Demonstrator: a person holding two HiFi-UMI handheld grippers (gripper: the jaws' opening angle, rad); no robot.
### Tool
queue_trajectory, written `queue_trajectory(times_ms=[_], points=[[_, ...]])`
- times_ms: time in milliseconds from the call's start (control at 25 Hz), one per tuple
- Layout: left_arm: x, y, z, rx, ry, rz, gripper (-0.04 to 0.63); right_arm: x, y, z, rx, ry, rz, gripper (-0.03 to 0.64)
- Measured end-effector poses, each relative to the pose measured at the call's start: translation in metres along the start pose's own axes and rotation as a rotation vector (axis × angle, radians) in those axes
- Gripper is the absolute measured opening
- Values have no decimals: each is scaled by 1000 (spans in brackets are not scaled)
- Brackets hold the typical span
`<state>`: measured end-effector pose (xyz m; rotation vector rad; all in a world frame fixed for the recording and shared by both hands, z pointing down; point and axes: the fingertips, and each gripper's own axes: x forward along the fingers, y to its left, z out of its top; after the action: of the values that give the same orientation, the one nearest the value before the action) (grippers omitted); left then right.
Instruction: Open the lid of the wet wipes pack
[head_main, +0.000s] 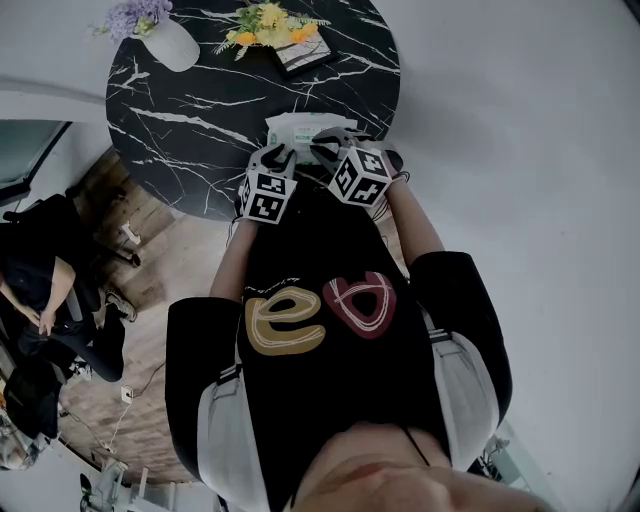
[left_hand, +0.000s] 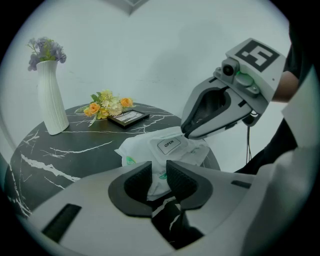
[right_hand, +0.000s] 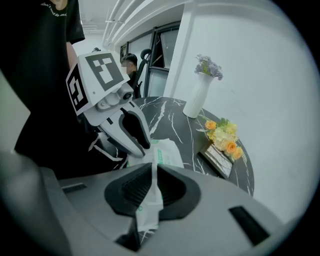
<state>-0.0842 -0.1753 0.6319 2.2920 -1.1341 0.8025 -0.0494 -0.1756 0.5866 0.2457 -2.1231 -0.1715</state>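
Observation:
A white wet wipes pack (head_main: 298, 132) with green print lies near the front edge of a round black marble table (head_main: 180, 120). Its lid label reading OPEN (left_hand: 169, 145) lies flat on top. My left gripper (left_hand: 159, 179) is shut on the pack's near end, and white film fills the gap between its pads. My right gripper (right_hand: 151, 170) is shut on a thin white edge of the pack (right_hand: 150, 200), which stands up between its pads. In the left gripper view, the right gripper (left_hand: 185, 134) has its tips at the pack's far side, beside the label.
A white vase (left_hand: 52, 100) with purple flowers stands at the table's far left. Yellow and orange flowers (left_hand: 105, 106) and a dark framed picture (left_hand: 129, 118) lie at the back. A person (head_main: 40, 290) sits on the floor side to the left.

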Motion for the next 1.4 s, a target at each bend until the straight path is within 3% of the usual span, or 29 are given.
queue_trajectory(times_ms=[1400], points=[[1, 0, 2, -17, 17, 4, 101, -9, -53, 10, -3, -39, -27, 18]])
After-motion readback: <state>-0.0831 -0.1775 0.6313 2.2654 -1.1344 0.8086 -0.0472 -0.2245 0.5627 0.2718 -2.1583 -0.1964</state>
